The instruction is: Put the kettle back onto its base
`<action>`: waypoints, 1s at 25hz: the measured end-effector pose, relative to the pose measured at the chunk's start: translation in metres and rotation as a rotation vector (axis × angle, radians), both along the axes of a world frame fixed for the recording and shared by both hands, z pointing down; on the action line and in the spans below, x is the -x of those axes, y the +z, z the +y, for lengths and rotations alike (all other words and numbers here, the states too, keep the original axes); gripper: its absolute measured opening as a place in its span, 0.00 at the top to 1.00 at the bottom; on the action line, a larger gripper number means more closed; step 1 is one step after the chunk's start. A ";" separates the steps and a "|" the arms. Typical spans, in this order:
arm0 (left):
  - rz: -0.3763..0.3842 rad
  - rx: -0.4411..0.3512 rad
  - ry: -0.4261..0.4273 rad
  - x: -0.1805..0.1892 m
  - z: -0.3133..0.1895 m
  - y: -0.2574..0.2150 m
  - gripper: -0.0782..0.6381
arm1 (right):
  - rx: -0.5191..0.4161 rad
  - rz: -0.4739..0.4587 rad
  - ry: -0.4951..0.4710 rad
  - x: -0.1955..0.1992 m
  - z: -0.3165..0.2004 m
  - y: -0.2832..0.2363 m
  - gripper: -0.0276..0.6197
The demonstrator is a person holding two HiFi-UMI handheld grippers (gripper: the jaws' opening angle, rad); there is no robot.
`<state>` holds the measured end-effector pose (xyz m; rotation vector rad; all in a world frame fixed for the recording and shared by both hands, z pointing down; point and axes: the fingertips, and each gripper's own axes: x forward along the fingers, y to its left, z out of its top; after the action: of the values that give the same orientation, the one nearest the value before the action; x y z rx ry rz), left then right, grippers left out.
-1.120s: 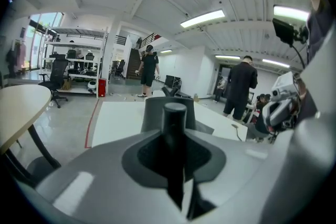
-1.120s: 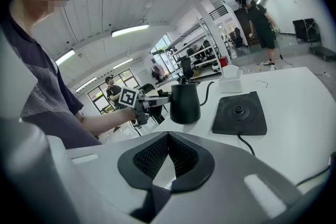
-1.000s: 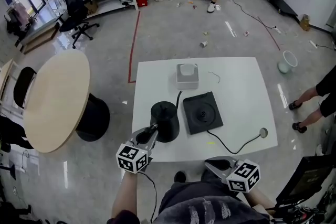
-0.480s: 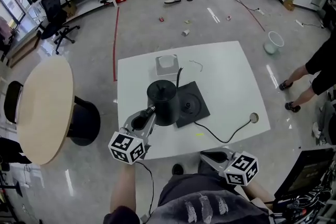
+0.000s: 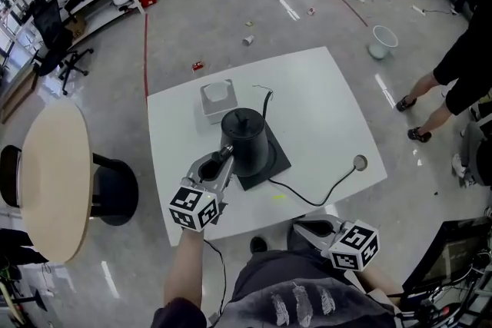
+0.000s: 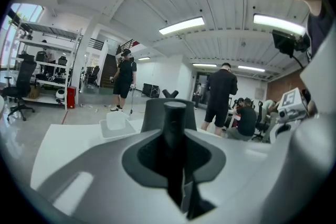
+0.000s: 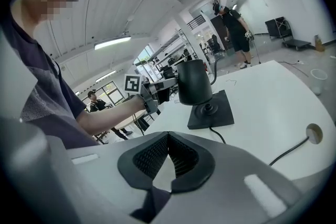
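Currently logging the left gripper point(image 5: 221, 159) with fingers clamped on the handle point(image 6: 175, 131) of the black kettle point(image 5: 246, 136). Confirmed in the left gripper view, with the dark handle filling the gap between the fingers and the kettle body upright just beyond. Placing the kettle over the left part of the black square base point(image 5: 277, 159) as seen from the head view, overlapping it from above. Checked against the right gripper view: found the kettle bottom raised just off the base plate, not seated, with the round centre connector point(image 7: 210, 108) uncovered beside the kettle's lower edge. Noting the base near the middle of the white worktop point(image 5: 330, 111), with a black cord point(image 5: 307, 200) running from it to a round hole point(image 5: 359, 162) near the worktop's right edge. Noting also a white square container point(image 5: 217, 99) on the worktop just behind and left of the kettle. Recording the right gripper point(image 5: 307, 228) low, off the near edge of the worktop, well apart from kettle and base. Fingers there closed tip to tip, holding nothing.
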<state>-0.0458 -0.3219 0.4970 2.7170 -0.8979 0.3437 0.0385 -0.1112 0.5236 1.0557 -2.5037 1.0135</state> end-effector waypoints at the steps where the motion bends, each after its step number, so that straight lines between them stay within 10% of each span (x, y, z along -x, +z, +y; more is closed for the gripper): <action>1: -0.004 0.003 0.004 -0.005 -0.002 0.005 0.81 | 0.003 -0.001 0.008 -0.003 -0.001 0.002 0.96; 25: -0.050 -0.056 0.048 -0.020 0.012 0.047 0.81 | 0.004 0.002 0.078 -0.021 0.000 0.007 0.96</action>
<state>-0.0256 -0.3100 0.5435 2.7964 -0.8689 0.4035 0.0599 -0.1115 0.5308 1.1615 -2.4753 1.0376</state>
